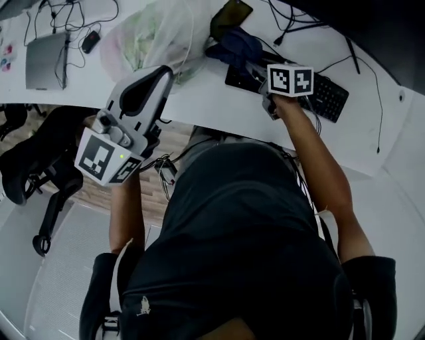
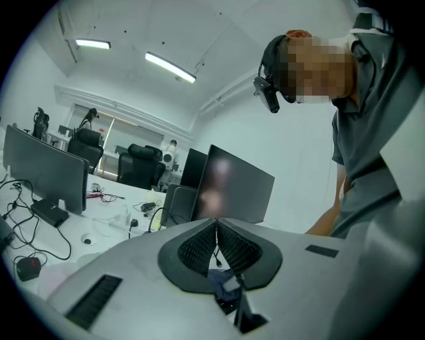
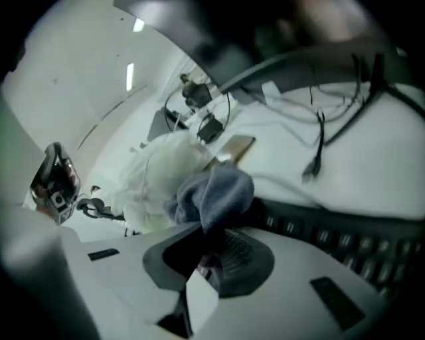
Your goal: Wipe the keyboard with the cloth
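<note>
The white bench curves in front of me, and a black office chair stands on the floor off to my left. On the bench a crumpled clear plastic bag sits just beside the working spot, crowding it from the left. The black keyboard lies at an angle on the right part of the bench, with cables trailing over the surface beyond it. A closed grey laptop lies well apart at the far left.

The dark blue cloth is bunched over the keyboard's left end. My right gripper has its fingers pinched on a fold of it, the rest bulging out ahead of the tips. A flat dark device lies just past the cloth, touching it.

My left gripper is tipped upward near the bench's front edge, its fingers pressed together at the tips with nothing between them, pointing toward a dark monitor.
</note>
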The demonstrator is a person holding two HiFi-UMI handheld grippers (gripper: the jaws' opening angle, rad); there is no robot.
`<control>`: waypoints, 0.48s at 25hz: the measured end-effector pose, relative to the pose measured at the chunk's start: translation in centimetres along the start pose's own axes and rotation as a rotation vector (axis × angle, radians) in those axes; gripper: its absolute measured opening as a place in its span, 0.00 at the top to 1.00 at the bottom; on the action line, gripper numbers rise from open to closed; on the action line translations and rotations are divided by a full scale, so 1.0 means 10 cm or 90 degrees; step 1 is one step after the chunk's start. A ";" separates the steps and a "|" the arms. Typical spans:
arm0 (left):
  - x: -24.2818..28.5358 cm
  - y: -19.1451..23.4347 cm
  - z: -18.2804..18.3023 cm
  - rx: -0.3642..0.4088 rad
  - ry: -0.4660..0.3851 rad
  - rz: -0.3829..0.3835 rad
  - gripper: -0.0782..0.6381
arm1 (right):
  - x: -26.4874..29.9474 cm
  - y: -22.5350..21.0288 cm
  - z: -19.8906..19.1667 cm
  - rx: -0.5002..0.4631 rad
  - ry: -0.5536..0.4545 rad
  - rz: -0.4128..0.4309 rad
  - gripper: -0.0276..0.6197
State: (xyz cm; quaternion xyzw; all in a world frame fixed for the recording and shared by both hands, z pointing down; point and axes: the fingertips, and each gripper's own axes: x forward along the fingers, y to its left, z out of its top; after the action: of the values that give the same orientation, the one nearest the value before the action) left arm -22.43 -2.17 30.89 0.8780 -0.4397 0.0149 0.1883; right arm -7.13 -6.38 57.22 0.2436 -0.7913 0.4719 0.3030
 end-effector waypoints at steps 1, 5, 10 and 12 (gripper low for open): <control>0.03 -0.04 0.01 0.001 0.000 -0.006 0.87 | 0.03 0.07 -0.28 0.029 0.032 0.020 0.89; 0.07 -0.11 0.02 -0.001 0.004 -0.017 0.87 | 0.02 0.48 -1.33 0.058 0.160 0.099 0.89; 0.13 -0.18 -0.03 0.001 0.022 -0.023 0.87 | -0.25 0.12 -0.62 -0.234 0.163 -0.038 0.88; 0.18 -0.24 -0.02 0.005 0.024 -0.031 0.87 | -0.36 -0.19 -0.38 -0.480 0.279 -0.176 0.88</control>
State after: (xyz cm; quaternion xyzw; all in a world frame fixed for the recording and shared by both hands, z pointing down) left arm -19.45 -2.18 30.67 0.8886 -0.4148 0.0285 0.1934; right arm -2.41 -3.47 57.24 0.1140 -0.7850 0.1465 0.5910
